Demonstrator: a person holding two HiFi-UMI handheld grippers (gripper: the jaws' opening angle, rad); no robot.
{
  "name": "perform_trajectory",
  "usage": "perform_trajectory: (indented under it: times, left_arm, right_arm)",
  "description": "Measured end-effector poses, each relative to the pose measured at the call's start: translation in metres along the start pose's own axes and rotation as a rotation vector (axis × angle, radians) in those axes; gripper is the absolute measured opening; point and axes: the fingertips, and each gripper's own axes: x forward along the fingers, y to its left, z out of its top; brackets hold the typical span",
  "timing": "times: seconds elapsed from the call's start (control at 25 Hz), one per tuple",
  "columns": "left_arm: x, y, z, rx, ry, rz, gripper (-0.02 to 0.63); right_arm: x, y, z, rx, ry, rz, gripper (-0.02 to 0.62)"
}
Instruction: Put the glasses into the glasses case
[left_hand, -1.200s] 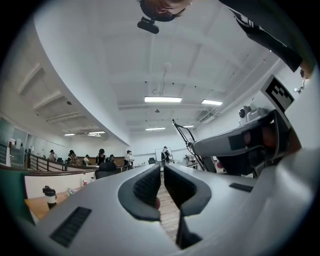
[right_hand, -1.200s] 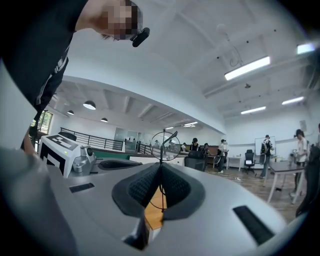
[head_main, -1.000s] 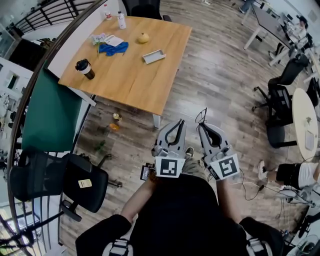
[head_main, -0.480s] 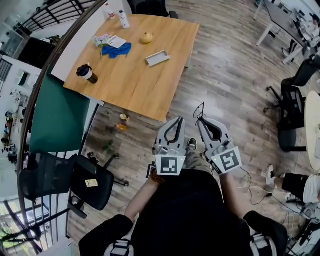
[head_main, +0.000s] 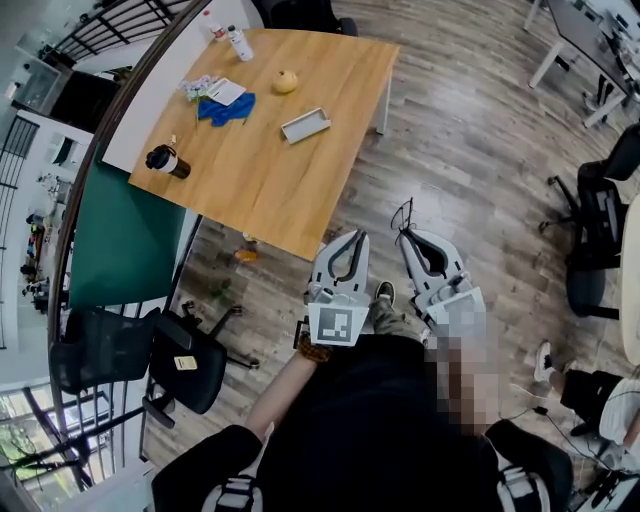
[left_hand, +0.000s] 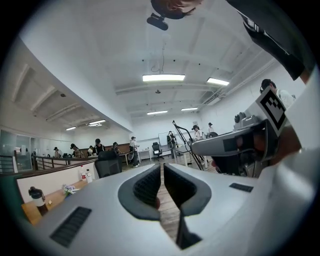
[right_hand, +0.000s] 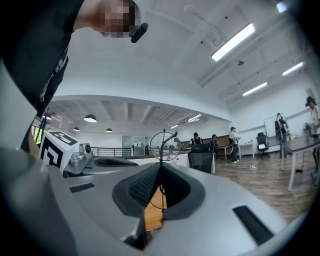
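1. The person has stepped closer. The table was well ahead a second ago, and now its near corner lies just beyond the tips of the left gripper. Both grippers have come forward together.
2. The right gripper is pinched tight on the thin wire glasses, with one round lens standing up above its tips. The left gripper's jaws are almost together, with nothing between them.
3. The glasses case lies on the far right part of the table, well apart from the glasses. By my reckoning this is the carry, and the placing has not begun.
4. A yellow fruit and a blue cloth lie beyond the case, and a cup stands at the left edge. Bare tabletop runs from the near edge to the case. The black chair at near left is out of the way.
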Motion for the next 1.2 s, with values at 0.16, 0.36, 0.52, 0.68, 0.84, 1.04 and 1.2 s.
perform_trajectory:
  times: [0.16, 0.36, 0.52, 0.68, 0.84, 1.04, 1.2]
  left_arm:
    - [0.026, -0.012, -0.010, -0.071, 0.044, 0.018, 0.037]
    - [0.044, -0.011, -0.017, -0.086, 0.057, 0.060, 0.037]
    - [0.058, 0.003, -0.027, -0.133, 0.072, 0.081, 0.037]
    - [0.080, 0.018, -0.038, -0.161, 0.079, 0.100, 0.037]
    - [0.107, 0.036, -0.043, -0.247, 0.061, 0.106, 0.037]
    - [0.135, 0.071, -0.024, -0.274, -0.009, 0.112, 0.037]
    - [0.144, 0.101, -0.030, -0.267, -0.020, 0.151, 0.037]
  right_arm:
    - [-0.006, -0.038, -0.016, 0.052, 0.011, 0.009, 0.017]
    - [-0.006, -0.066, -0.029, 0.062, 0.042, 0.004, 0.017]
    - [0.006, -0.073, -0.031, 0.046, 0.067, 0.023, 0.017]
    - [0.024, -0.082, -0.022, 0.035, 0.079, 0.028, 0.017]
    - [0.051, -0.090, -0.006, -0.005, 0.074, 0.049, 0.017]
    - [0.090, -0.095, 0.007, -0.032, 0.091, 0.061, 0.017]
    - [0.126, -0.097, 0.013, -0.055, 0.090, 0.086, 0.017]
